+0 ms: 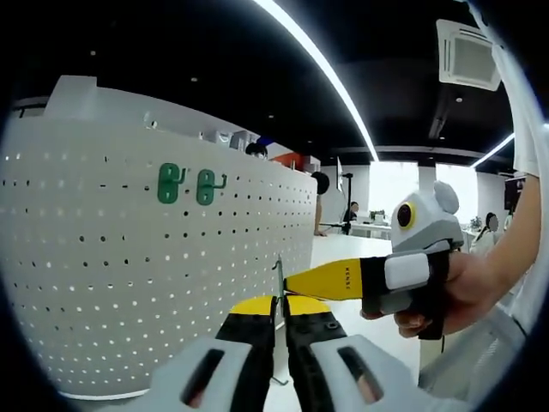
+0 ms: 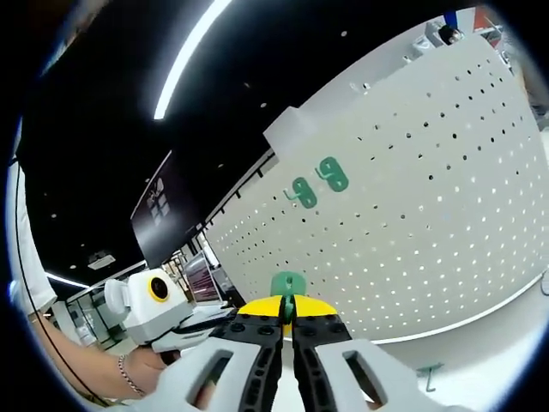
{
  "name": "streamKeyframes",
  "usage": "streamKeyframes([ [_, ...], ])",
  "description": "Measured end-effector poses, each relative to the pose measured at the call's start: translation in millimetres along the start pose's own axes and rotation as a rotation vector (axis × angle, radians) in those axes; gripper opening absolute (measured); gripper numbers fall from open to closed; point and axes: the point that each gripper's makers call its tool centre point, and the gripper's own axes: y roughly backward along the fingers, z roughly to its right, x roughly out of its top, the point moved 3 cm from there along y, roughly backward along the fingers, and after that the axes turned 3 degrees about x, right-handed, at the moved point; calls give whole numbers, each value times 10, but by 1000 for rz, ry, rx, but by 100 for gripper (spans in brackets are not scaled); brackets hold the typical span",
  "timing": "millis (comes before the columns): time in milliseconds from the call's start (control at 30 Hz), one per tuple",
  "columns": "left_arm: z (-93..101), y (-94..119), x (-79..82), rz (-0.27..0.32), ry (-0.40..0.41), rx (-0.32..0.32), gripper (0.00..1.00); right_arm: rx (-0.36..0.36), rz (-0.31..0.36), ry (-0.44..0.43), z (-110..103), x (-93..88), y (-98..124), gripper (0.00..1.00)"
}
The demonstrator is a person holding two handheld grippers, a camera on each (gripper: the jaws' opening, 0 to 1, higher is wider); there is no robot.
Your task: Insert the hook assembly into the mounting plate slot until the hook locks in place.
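The white pegboard mounting plate (image 1: 129, 283) (image 2: 429, 215) stands upright, and two green hooks (image 1: 189, 184) (image 2: 316, 183) hang on it side by side. My right gripper (image 2: 288, 316) is shut on a green hook piece (image 2: 288, 284) that sticks up between its yellow tips. In the left gripper view a thin edge-on hook part (image 1: 279, 275) stands in the narrow gap of my left gripper (image 1: 280, 307), whose jaws are closed on it. The right gripper (image 1: 330, 280) comes in from the right with its yellow tip touching that part. The left gripper (image 2: 163, 313) appears at lower left, held by a hand.
Another small green hook (image 2: 429, 372) lies on the white table (image 2: 480, 343) in front of the pegboard. A hand (image 1: 467, 292) holds the right gripper. People and desks stand in the far background (image 1: 352, 215), beyond the pegboard's right edge.
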Motion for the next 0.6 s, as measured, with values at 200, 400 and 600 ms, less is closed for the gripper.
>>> streamKeyframes([
  [200,4,-1,-15,-8,31,-5,5,-4,-5,10,6,-13,1,0],
  [400,18,-15,-67,-47,13,-2,25,0,-8,11,7,-17,7,0],
  [600,35,-30,-144,-80,7,-11,43,3,-12,4,2,-28,11,0],
])
